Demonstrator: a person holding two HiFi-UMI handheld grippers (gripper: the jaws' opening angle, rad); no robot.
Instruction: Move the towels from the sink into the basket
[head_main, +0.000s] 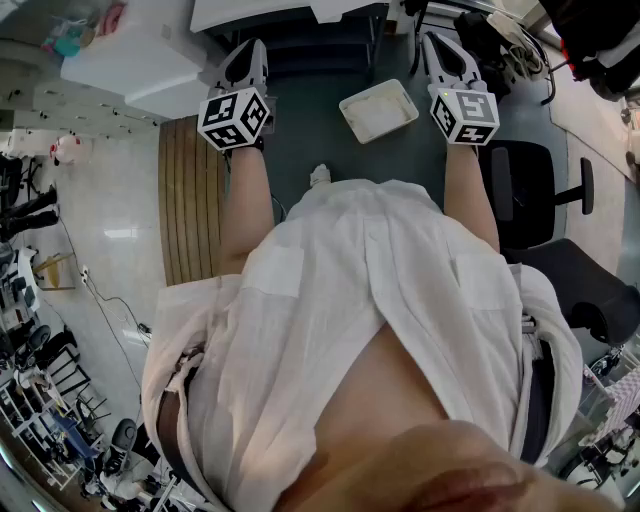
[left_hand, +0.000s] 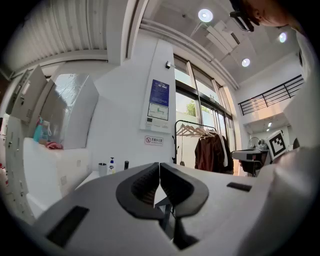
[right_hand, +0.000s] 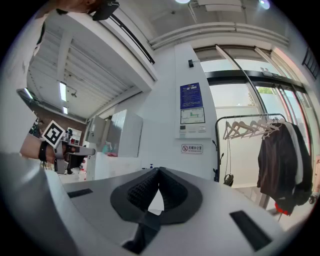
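None of the towels, nor the sink, shows in our views. Our left gripper and right gripper point level, jaws pressed together, empty. We judge the work unstarted; next we must find the sink.

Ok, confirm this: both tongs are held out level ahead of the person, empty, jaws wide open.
Wrong on the jaws: the left tongs and right tongs are both shut, tips meeting, as the left and right gripper views show. They are held out level ahead of the person, empty.
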